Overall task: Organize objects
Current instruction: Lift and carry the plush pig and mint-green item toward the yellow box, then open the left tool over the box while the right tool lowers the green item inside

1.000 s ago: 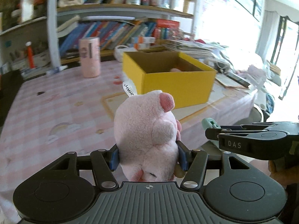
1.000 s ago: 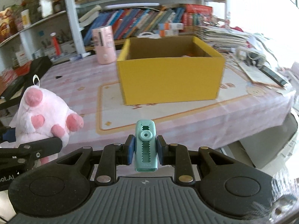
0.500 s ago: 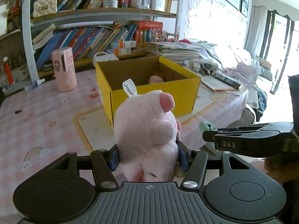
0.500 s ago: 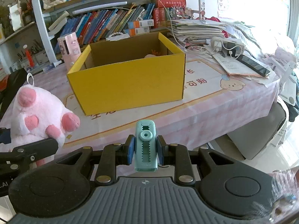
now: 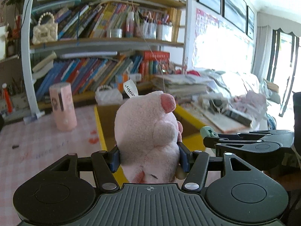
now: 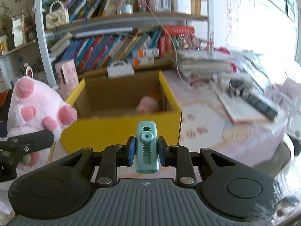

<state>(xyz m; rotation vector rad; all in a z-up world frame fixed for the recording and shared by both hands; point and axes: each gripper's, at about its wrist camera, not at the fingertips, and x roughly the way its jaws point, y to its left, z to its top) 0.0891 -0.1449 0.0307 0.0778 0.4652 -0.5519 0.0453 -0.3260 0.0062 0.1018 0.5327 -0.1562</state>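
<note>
While both hands hover near the table's front edge, the left gripper (image 5: pixel 149 158) has its blue pads pressed halfway apart into the flanks of a pink plush pig with darker pink feet (image 5: pixel 148 133). It looks light and squashy, so a grip low across its belly sinks in securely; its white label would tear. To the right, the right gripper (image 6: pixel 146 151) is clamped narrowly on a small teal plastic sharpener-like block with a toothed face (image 6: pixel 146 146), rigid and probably slick, best pinched on its flat sides. Ahead sits the open yellow cardboard box (image 6: pixel 120 130), a blurred pink toy (image 6: pixel 147 104) already inside.
</note>
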